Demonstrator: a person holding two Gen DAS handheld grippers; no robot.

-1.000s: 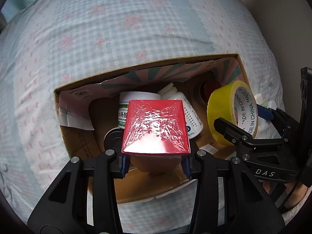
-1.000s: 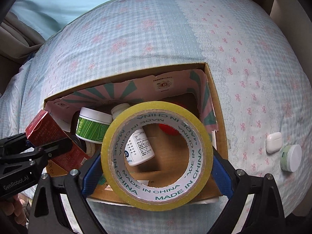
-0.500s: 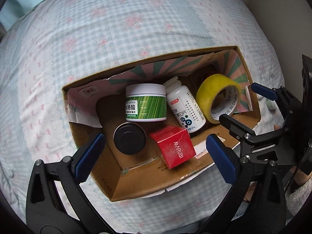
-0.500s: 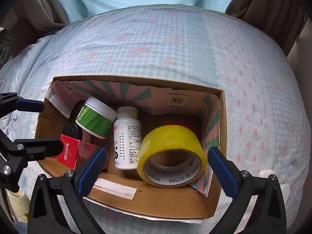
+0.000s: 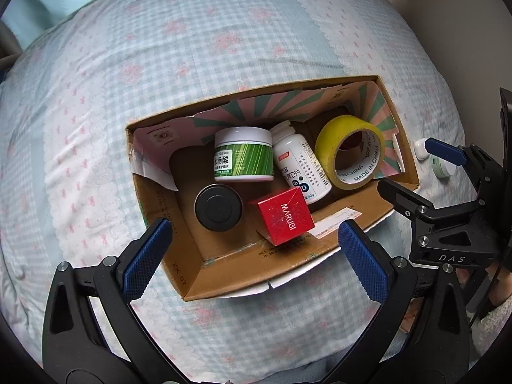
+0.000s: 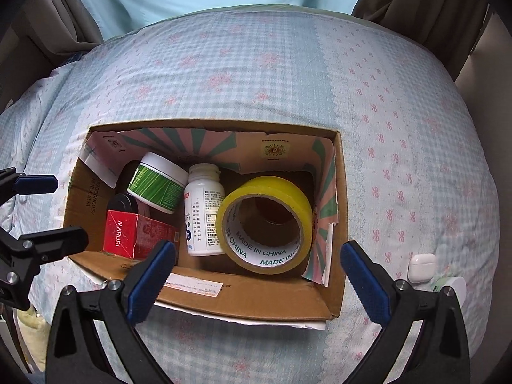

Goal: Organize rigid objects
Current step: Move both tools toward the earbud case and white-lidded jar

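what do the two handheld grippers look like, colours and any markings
Both are black plastic frames with silver bolts and textured blue pads on the jaws. The left gripper and the right gripper look alike. Seen from the left wrist view, the right one carries white "DAS" lettering. A dark cable runs beside it, and a fuzzy pale sleeve shows at the corner.

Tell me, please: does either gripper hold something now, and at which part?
Nothing is held. The left gripper and the right gripper are both open and empty above the cardboard box.
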